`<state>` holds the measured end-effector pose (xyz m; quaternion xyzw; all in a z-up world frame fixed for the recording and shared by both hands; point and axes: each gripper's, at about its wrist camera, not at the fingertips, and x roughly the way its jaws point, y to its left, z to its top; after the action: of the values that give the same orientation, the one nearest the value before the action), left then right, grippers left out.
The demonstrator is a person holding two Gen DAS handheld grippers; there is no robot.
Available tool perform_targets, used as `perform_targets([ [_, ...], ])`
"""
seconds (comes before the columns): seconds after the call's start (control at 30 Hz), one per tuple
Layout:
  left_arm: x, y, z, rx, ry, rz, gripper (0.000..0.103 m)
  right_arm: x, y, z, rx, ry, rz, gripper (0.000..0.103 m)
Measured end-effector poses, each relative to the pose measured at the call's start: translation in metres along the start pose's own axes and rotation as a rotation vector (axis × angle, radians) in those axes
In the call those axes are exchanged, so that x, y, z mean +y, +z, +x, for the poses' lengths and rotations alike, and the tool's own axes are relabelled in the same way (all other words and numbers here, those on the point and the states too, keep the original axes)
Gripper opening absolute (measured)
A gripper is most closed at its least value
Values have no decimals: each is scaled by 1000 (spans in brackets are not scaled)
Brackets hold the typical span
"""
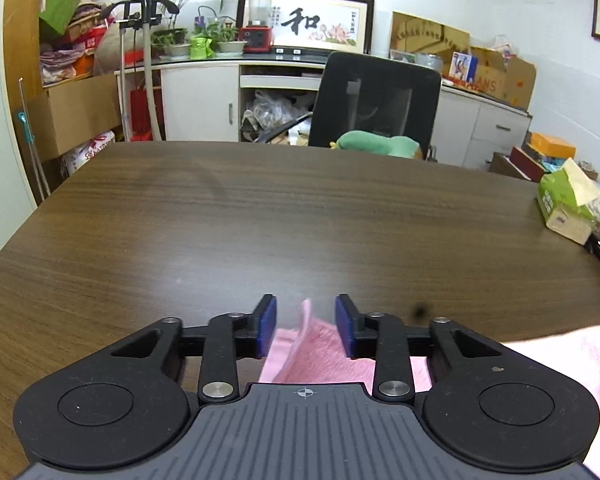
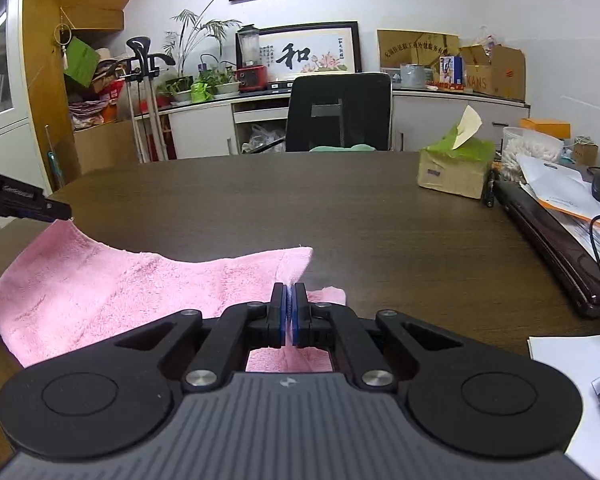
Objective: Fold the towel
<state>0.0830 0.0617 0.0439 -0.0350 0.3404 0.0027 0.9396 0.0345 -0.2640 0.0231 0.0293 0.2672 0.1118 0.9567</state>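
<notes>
Room: cluttered office with white cabinets along the back wall, framed calligraphy (image 2: 309, 53) above them and potted plants (image 2: 198, 80) on the cabinet top.
Desk: dark wood-grain desk (image 1: 260, 208), bare ahead of both tongs.
Chair: black mesh office chair (image 2: 340, 112) pushed in at the desk's far edge, straight ahead of the right tongs.
Towel: pink towel (image 2: 112, 280) lies on the near part of the desk, spread from the right tongs across to the left tongs, with its far edge sagging between the two raised corners.
Left tongs: left tongs (image 1: 306, 326) stand apart, blue pads clear on both sides; a loose peak of the towel rises in the gap between them, and it seems not to touch either pad, though the cloth is blurred there.
Left tongs, seen from the right: a dark tip (image 2: 56, 210) at the towel's raised far-left corner.
Right tongs: right tongs (image 2: 290, 312) are pressed together on a fold of the towel, a thin strip of pink showing between the blue pads.
Tissue box: green-topped tissue box (image 2: 456, 168) sits well ahead and to the right of the right tongs.
Side clutter: papers (image 2: 556, 196), a black cable and a dark laptop (image 2: 548, 240) lie to the right of the right tongs.
</notes>
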Motion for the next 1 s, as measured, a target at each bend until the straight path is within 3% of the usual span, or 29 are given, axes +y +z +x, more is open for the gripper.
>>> perform_targets([
  [0.2,2,-32,-11,51,-38,68,38,-6,1,6,38,-38,8,6],
  [0.4,14,-45,-18,56,-45,33,40,-8,1,-4,5,-40,43,13],
  [0.5,29,-41,-20,31,-8,-38,41,-12,4,-15,-39,8,95,14],
  [0.6,45,-35,-24,19,-29,-105,41,-12,5,-19,-44,96,123,18],
  [0.83,47,-34,-26,19,-55,-75,42,-10,3,-4,72,338,218,23],
  [0.93,41,-37,-16,53,-34,-29,43,-13,1,3,139,306,252,38],
  [1.0,38,-40,-10,73,-29,-4,43,-17,1,4,154,298,262,36],
])
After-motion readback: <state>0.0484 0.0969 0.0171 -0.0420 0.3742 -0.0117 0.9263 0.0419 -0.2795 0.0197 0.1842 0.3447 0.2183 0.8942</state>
